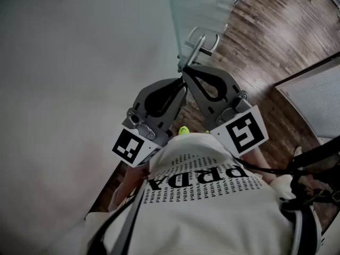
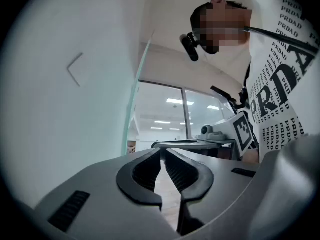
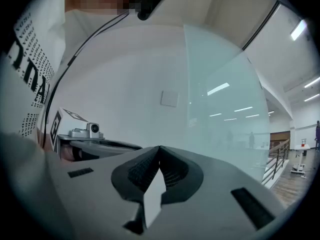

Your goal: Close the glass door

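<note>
The frosted glass door (image 1: 204, 7) stands ahead of me, its metal pull handle (image 1: 200, 42) on the near edge. My right gripper (image 1: 186, 69) is shut and empty, its tip just below the handle's lower end; contact cannot be told. Beside it on the left, my left gripper (image 1: 182, 85) is also shut on nothing. In the right gripper view the glass door (image 3: 225, 109) fills the right half beyond the closed right gripper (image 3: 159, 148). The left gripper view shows the door's greenish edge (image 2: 134, 99) past the closed left gripper (image 2: 162, 151).
A white wall (image 1: 74, 78) runs along the left, close to the left gripper. Dark wooden floor (image 1: 265, 41) spreads to the right, with a grey panel (image 1: 316, 97) at the right edge. A person's printed white shirt (image 1: 212, 195) fills the lower head view.
</note>
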A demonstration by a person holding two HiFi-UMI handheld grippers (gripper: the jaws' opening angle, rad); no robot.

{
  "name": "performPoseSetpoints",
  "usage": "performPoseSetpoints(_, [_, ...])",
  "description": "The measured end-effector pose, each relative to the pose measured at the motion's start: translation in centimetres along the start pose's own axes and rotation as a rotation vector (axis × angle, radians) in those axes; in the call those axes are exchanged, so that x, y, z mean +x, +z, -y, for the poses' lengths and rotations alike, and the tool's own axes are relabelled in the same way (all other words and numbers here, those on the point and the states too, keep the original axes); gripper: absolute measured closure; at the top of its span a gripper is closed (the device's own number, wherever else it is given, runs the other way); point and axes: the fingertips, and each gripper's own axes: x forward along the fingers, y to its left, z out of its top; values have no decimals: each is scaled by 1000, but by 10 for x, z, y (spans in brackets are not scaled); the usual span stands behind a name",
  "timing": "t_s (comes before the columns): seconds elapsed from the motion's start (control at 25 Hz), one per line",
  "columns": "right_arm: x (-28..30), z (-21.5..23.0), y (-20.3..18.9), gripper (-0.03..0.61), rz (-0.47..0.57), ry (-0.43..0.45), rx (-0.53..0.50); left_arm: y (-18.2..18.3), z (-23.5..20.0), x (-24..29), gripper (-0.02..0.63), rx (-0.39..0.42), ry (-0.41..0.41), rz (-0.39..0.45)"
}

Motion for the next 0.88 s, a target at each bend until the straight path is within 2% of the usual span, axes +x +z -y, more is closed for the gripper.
performPoseSetpoints(0.44, [0,3,-2,580,-3,-11,5,-4,-3,3,581,-2,-7,-12])
performPoseSetpoints(0.76, [-1,6,-10,580,-42,-31,20,-3,-60,19,581,78,89,-29])
performPoseSetpoints(0.88, [-1,9,-14,580,-69,-45,25,0,-72,33,532,108,88,-34])
